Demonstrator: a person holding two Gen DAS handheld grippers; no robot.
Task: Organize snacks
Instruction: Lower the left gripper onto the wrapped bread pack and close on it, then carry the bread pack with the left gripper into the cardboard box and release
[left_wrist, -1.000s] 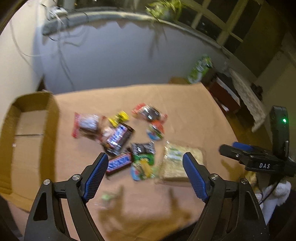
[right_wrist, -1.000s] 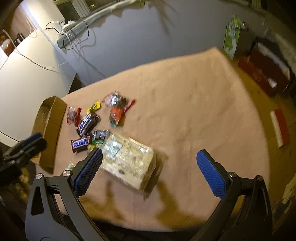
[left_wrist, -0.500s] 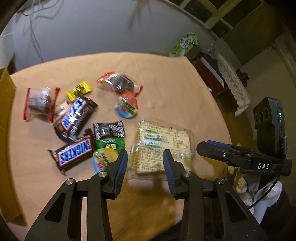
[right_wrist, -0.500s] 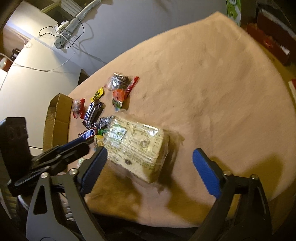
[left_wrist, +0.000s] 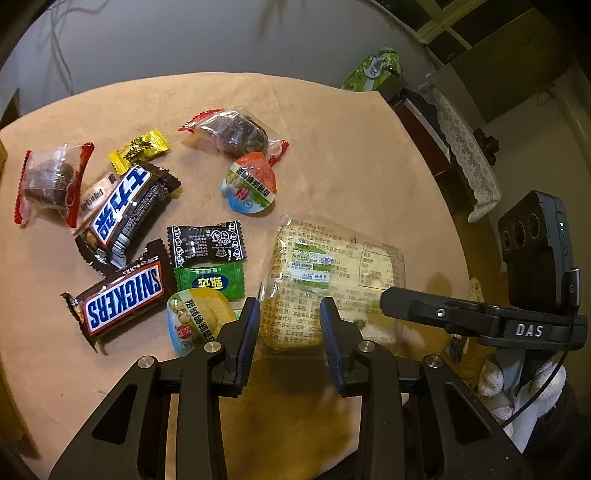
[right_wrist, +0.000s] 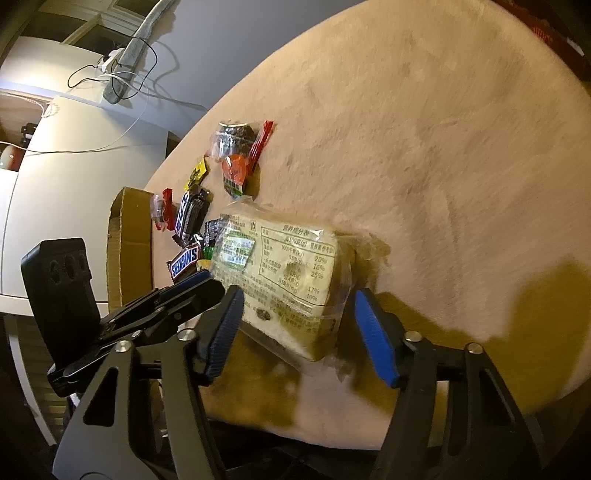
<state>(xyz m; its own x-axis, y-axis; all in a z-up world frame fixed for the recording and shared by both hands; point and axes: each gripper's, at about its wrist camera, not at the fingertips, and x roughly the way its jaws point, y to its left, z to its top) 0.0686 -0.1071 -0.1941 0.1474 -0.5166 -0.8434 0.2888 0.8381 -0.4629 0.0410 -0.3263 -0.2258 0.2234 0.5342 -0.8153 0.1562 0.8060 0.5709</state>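
Note:
A clear-wrapped bread pack (left_wrist: 332, 273) lies on the tan table cloth (left_wrist: 332, 147), right of a heap of small snacks. My left gripper (left_wrist: 290, 317) hangs over the pack's near left corner. Its jaws are narrow and closing, the corner shows between them, and the pads do not visibly press it. My right gripper (right_wrist: 299, 328) straddles the bread pack (right_wrist: 280, 269) from the near side. Its jaws are closing with a gap at the right pad. A Snickers bar (left_wrist: 118, 299) and a yellow jelly cup (left_wrist: 197, 317) lie just left of the left gripper.
More snacks lie beyond: a dark bar (left_wrist: 122, 210), black (left_wrist: 207, 243), green (left_wrist: 210, 282) and yellow candies (left_wrist: 138, 149), an orange jelly cup (left_wrist: 249, 184), two clear red-ended packs (left_wrist: 234, 129). A cardboard box (right_wrist: 129, 240) stands at the table's left. A gloved hand (left_wrist: 517, 387) holds the right gripper.
Both grippers have sunk toward the table and tipped down over the bread pack. Both pairs of jaws have narrowed, the left much more. The cardboard box has left the left wrist view.

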